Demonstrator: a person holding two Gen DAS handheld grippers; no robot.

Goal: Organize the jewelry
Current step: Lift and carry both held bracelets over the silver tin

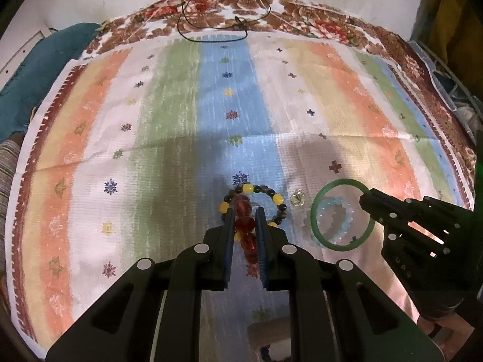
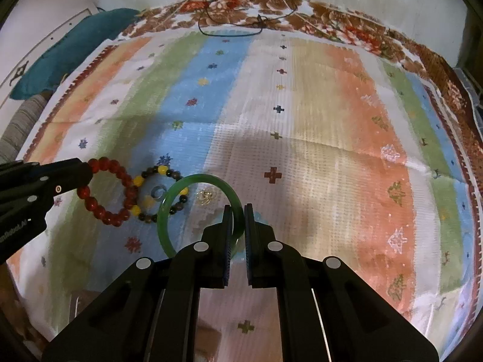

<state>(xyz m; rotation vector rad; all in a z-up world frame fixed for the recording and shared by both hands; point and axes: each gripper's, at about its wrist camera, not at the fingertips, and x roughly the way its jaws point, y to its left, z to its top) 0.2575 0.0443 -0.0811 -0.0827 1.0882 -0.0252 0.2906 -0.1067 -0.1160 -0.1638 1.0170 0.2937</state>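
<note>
Left tool (image 1: 245, 214): jaws nearly together, clamped on the red bead bracelet (image 1: 246, 226). In the left wrist view the bracelet is seen edge-on, its beads running in a line between the blue pads, from the fingertips back toward the camera. In the right wrist view the same bracelet (image 2: 105, 193) shows as a full ring hanging from the tip of the left tool (image 2: 86, 170), its plane near upright, clear of the cloth.

Right tool (image 2: 238, 211): jaws closed on the green bangle (image 2: 181, 187). It is pinched at one side of its rim; the ring stands out to the left of the tool in this view, opening facing the camera. In the left wrist view the bangle (image 1: 317, 211) hangs from the tip of the right tool (image 1: 366, 196) as an open circle, tilted.

Below and between the two held pieces, lying flat on the striped cloth (image 1: 151, 120): a yellow-and-dark bead bracelet (image 1: 265, 193), just beyond the left tool's tips. Beside it, a small clear crystal piece (image 1: 297, 197). A pale blue bead bracelet (image 1: 338, 214) is seen through the green bangle.

Farther out: the cloth covers the table; a floral brown-and-red cloth (image 1: 302, 15) borders the far edge, with a thin black cord (image 1: 211, 34) looped on it. Teal fabric (image 1: 45, 69) at far left.
</note>
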